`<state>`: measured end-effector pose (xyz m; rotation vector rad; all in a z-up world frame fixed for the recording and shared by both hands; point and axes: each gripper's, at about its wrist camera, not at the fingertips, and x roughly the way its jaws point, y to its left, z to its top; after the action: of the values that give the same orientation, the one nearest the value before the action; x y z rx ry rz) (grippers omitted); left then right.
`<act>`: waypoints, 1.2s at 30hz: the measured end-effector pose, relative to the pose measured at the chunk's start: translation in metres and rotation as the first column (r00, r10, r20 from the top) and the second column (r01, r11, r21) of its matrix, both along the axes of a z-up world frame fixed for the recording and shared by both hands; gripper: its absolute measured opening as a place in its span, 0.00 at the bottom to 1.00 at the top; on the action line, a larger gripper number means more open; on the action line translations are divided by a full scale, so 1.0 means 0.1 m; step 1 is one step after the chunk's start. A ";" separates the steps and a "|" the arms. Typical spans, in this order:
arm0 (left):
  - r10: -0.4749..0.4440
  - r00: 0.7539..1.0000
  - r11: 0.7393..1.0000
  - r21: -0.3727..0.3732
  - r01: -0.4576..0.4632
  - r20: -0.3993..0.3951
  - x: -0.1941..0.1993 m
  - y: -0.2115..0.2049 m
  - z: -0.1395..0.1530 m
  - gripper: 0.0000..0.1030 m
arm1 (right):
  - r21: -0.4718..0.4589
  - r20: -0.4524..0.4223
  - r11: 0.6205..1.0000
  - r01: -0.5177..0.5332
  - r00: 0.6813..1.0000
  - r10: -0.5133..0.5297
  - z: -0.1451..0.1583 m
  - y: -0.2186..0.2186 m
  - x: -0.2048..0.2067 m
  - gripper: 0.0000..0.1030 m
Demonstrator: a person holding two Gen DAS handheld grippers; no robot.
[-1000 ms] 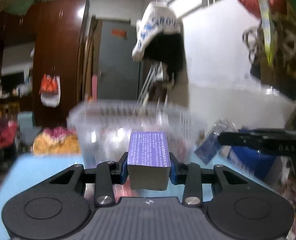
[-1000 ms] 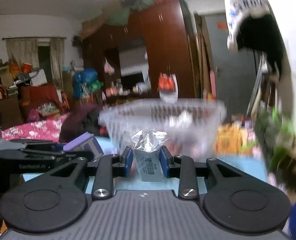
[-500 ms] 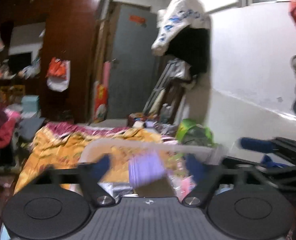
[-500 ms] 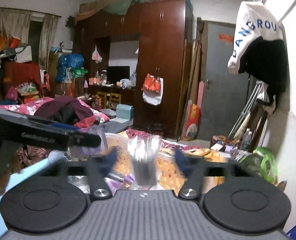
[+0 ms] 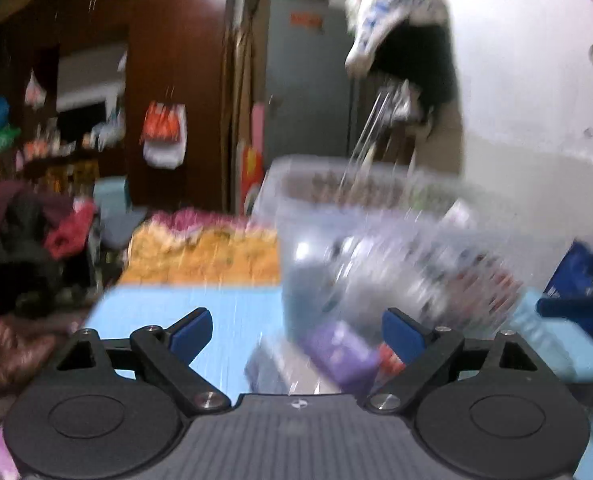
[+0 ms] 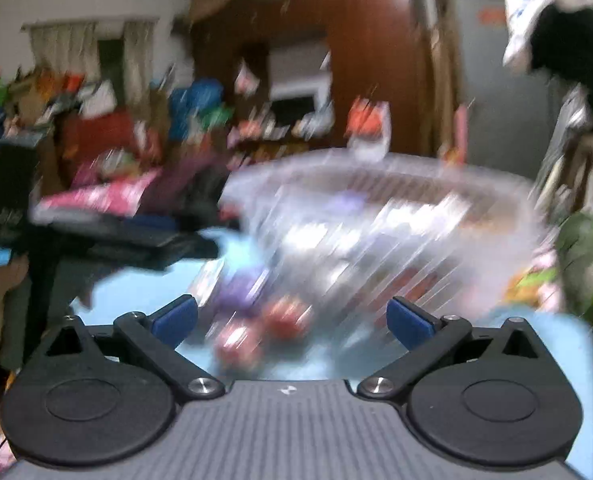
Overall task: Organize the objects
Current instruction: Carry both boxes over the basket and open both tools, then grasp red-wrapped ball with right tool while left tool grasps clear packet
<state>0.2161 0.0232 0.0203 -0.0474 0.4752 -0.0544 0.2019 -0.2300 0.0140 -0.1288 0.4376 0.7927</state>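
Observation:
Both views are motion-blurred. A clear plastic bin [image 5: 384, 240] holding several packets stands on the blue table [image 5: 200, 308]; it also shows in the right wrist view [image 6: 376, 232]. My left gripper [image 5: 296, 330] is open and empty, low in front of the bin. A purple box [image 5: 338, 350] lies on the table just ahead of it. My right gripper [image 6: 292, 318] is open and empty. Ahead of it lie two red round items [image 6: 264, 330] and a purple box [image 6: 240, 286]. The left gripper's body [image 6: 108, 240] shows at the left.
A white wall [image 5: 536, 140] rises right of the bin. A blue bag [image 5: 588, 276] stands at the right table edge. Beyond the table are an orange-patterned cloth [image 5: 204, 252], a dark wardrobe [image 5: 168, 92] and a grey door [image 5: 308, 80]. Green leaves [image 6: 584, 256] are at the right.
Both grippers opened and released their items: the left its purple box, the right its clear-wrapped packet. Both then dropped lower in front of the bin.

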 end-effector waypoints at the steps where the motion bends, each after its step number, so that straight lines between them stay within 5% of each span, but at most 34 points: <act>1: 0.005 1.000 1.000 -0.002 -0.005 -0.020 0.03 0.01 -0.03 0.91 | -0.026 -0.019 1.000 -0.014 1.000 0.013 -0.08 0.09 0.02 0.89; 3: 0.013 0.999 1.000 0.020 -0.012 -0.035 0.05 0.04 -0.08 0.91 | -0.065 -0.065 0.997 -0.046 0.997 0.042 -0.19 0.28 0.08 0.75; 8: 0.037 0.999 0.997 0.068 -0.034 -0.040 0.00 0.04 -0.22 0.91 | -0.119 -0.118 0.989 -0.093 0.990 0.079 -0.27 0.61 0.23 0.69; 9: 0.031 0.999 0.998 0.061 -0.029 -0.032 -0.01 0.06 -0.23 0.91 | -0.134 -0.113 0.987 -0.092 0.991 0.077 -0.28 0.63 0.24 0.52; 12: 0.023 0.999 0.999 0.036 -0.021 -0.035 -0.02 0.11 -0.24 0.91 | -0.146 -0.095 0.985 -0.090 0.993 0.076 -0.26 0.55 0.17 0.45; 24: 0.043 0.997 0.997 0.073 -0.038 -0.069 0.00 -0.04 -0.35 0.91 | 0.007 -0.064 0.999 0.040 0.997 -0.040 -0.20 -0.29 -0.03 0.45; 27: 0.036 0.993 0.999 0.026 -0.033 -0.113 0.06 0.01 -0.38 0.83 | 0.018 -0.068 0.999 0.043 0.997 -0.042 -0.22 -0.33 -0.01 0.45; 30: 0.041 0.990 0.999 -0.004 -0.042 -0.131 0.07 0.06 -0.41 0.49 | 0.030 -0.063 0.998 0.046 0.997 -0.044 -0.28 -0.34 -0.04 0.45; 36: 0.098 0.995 0.995 -0.026 -0.097 0.032 -0.22 0.10 -0.29 0.46 | 0.059 -0.063 0.997 0.054 0.997 -0.050 -0.30 -0.48 -0.06 0.45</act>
<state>0.1941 0.0336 -0.0084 -0.0936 0.4386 0.0348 0.1963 -0.2784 -0.0160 -0.0362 0.4722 0.7596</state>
